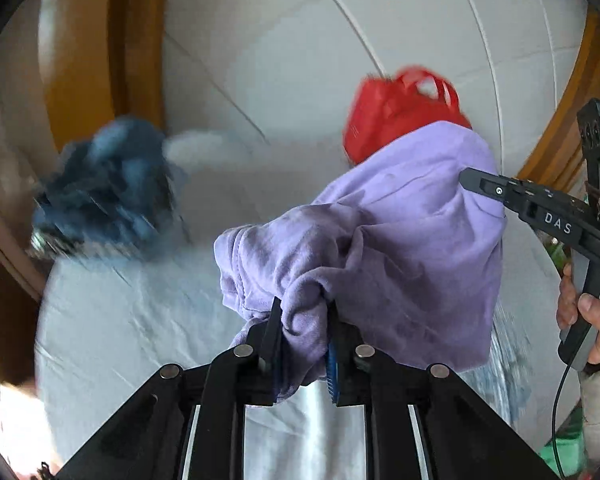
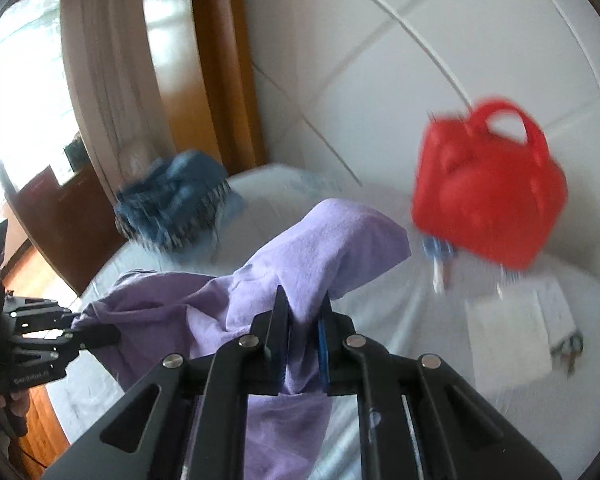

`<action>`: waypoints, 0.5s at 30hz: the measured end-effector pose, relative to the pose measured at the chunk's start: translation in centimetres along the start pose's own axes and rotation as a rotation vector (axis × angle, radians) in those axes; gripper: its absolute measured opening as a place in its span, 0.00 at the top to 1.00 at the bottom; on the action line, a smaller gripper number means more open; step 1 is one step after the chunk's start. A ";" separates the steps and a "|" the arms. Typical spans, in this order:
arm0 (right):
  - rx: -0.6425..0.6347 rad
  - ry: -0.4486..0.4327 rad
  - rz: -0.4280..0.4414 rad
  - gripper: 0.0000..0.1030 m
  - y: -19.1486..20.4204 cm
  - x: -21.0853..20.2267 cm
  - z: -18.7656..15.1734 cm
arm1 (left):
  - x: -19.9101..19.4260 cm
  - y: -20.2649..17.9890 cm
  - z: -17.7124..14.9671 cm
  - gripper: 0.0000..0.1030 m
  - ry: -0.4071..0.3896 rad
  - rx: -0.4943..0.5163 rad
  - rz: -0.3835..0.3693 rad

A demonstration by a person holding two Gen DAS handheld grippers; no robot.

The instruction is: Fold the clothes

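While both of my tools are up off the bed (image 1: 112, 320), that pale-sheeted mattress is the biggest thing I see and my landmark for everything else: it fills the lower half of both wrist views, its white panelled headboard (image 2: 400, 60) rising along its far edge and a brown wooden door frame (image 2: 220, 60) standing past its far left corner. Over the middle of the bed hangs the lilac garment (image 1: 400, 208), a soft jersey top, lifted clear of the sheet and stretched between my two grippers, with a loose fold drooping below the right one toward the bedding. On the bed's far right side, against the headboard, sits a red handbag (image 2: 488, 192) with its handle upright, blurred but plain enough. On the bed's far left corner lies a crumpled blue garment (image 2: 172, 208), denim-coloured with a striped edge, well apart from the lilac one. Near the bed's right edge, in front of the handbag, lies a white booklet or sheet of paper (image 2: 512, 332) with a small bunch of keys (image 2: 568, 348) just beside it. My left gripper (image 1: 304, 316) is nearly closed, its fingers clamped on a bunched wad of the lilac fabric. My right gripper (image 2: 304, 308) is likewise narrow, pinching a thinner fold of the same top; from the left wrist view I see its black fingers biting the garment's far edge, with the person's hand (image 1: 592, 320) wrapped around its handle at the bed's right.
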State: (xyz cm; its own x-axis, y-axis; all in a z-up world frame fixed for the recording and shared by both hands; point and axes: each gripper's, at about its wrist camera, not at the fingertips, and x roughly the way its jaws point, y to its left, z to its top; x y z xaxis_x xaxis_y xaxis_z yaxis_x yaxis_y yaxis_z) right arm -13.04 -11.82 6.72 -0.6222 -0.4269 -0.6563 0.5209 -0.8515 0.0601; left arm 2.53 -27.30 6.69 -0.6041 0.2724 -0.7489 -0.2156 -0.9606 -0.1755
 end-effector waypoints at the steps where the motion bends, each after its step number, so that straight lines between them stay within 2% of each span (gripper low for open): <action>1: -0.002 -0.026 0.009 0.88 1.2 0.1 1.7 | -0.9 1.5 1.2 0.84 -0.020 0.001 0.004; 6: 0.000 -0.128 0.057 0.88 7.0 2.0 9.6 | -6.1 10.4 8.2 0.84 -0.126 0.037 0.068; 9: 0.034 -0.174 0.099 0.88 10.4 4.9 14.9 | -7.9 16.8 12.2 0.84 -0.160 0.040 0.113; 13: 0.109 -0.198 0.198 0.88 12.9 10.4 19.7 | -7.3 24.1 15.4 0.83 -0.150 0.015 0.147; 15: 0.135 -0.156 0.224 0.88 13.7 14.4 21.0 | -5.2 27.7 15.9 0.83 -0.110 -0.004 0.135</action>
State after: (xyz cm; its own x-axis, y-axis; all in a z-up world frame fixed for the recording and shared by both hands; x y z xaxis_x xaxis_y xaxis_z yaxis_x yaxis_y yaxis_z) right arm -27.15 -36.04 13.85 -0.5886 -0.6412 -0.4924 0.5794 -0.7593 0.2963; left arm -12.52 -54.43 15.92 -0.7075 0.1454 -0.6916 -0.1241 -0.9890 -0.0809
